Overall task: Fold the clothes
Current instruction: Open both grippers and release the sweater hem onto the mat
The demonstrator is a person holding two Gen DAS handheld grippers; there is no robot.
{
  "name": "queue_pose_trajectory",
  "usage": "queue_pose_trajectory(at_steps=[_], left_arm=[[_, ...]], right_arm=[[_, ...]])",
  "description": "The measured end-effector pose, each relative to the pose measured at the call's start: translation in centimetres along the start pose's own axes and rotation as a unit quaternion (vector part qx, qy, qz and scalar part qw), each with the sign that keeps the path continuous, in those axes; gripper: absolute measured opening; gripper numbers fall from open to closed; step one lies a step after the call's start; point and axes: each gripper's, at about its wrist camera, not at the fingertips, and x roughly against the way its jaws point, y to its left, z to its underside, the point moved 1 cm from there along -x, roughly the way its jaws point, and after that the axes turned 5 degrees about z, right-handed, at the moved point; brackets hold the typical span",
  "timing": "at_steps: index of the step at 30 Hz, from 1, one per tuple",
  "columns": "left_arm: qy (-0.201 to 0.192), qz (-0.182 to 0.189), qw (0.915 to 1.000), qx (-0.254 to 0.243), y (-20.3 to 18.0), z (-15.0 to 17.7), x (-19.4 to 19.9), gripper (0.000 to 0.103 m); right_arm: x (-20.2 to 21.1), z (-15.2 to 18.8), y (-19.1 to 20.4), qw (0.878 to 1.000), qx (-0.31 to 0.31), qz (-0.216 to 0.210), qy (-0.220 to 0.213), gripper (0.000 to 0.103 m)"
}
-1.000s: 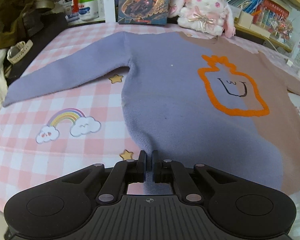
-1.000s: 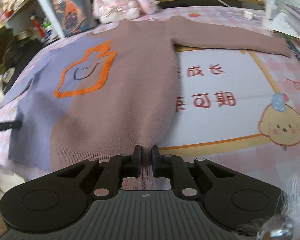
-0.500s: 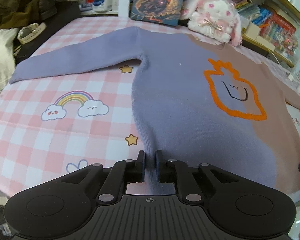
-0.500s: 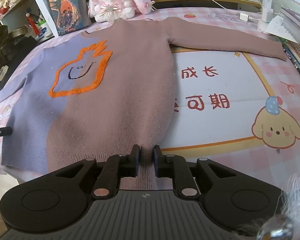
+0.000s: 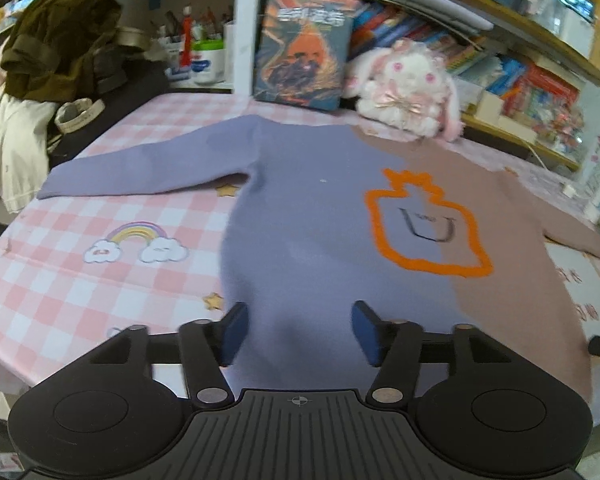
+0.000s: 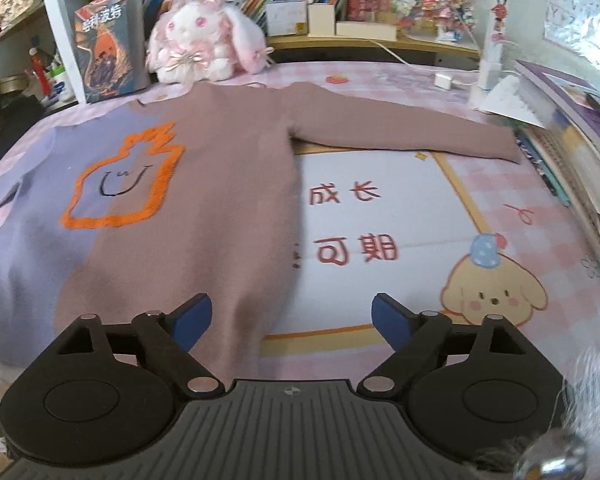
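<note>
Left wrist view: the sweater [image 5: 324, 216] lies flat, front up, on the checked tablecloth [image 5: 80, 280], body running from the near edge toward the far shelves. Its left half is purple, its right half brownish pink, with an orange outline design [image 5: 424, 228] across the colour boundary. The purple sleeve [image 5: 140, 172] extends out to the left; the brown sleeve [image 6: 404, 136] extends out to the right.

The left gripper [image 5: 300, 330] has its jaws spread wide, holding nothing; its blue pads [image 5: 234, 332] stand on either side of the purple hem at the near edge. Whether they touch the fabric cannot be told.

Right wrist view: the right gripper [image 6: 292, 320] is likewise spread wide and holds nothing. Its left pad is over the brown hem, its right pad over the printed mat [image 6: 380, 220] beside the sweater.

Surroundings:
- A plush rabbit [image 6: 204, 40] sits just beyond the collar, at the far edge.
- A book [image 5: 300, 48] stands upright to the left of the rabbit.
- Stacked books [image 6: 580, 152] lie along the right edge of the table.
- A pile of dark and pale clothes [image 5: 40, 80] sits at the far left.
</note>
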Motion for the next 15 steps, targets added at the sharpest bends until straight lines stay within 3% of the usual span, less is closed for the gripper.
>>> queue_pose_trajectory(at_steps=[5, 15], left_arm=[[-0.012, -0.002, 0.9995, -0.029, -2.4, 1.2, 1.3, 0.077], [-0.005, -0.038, 0.9987, -0.033, -4.1, 3.9, 3.2, 0.079]], right_arm=[[0.5, 0.5, 0.1, 1.0, 0.022, -0.011, -0.013, 0.091], [1.0, 2.3, 0.5, 0.997, 0.056, -0.044, -0.01, 0.092]])
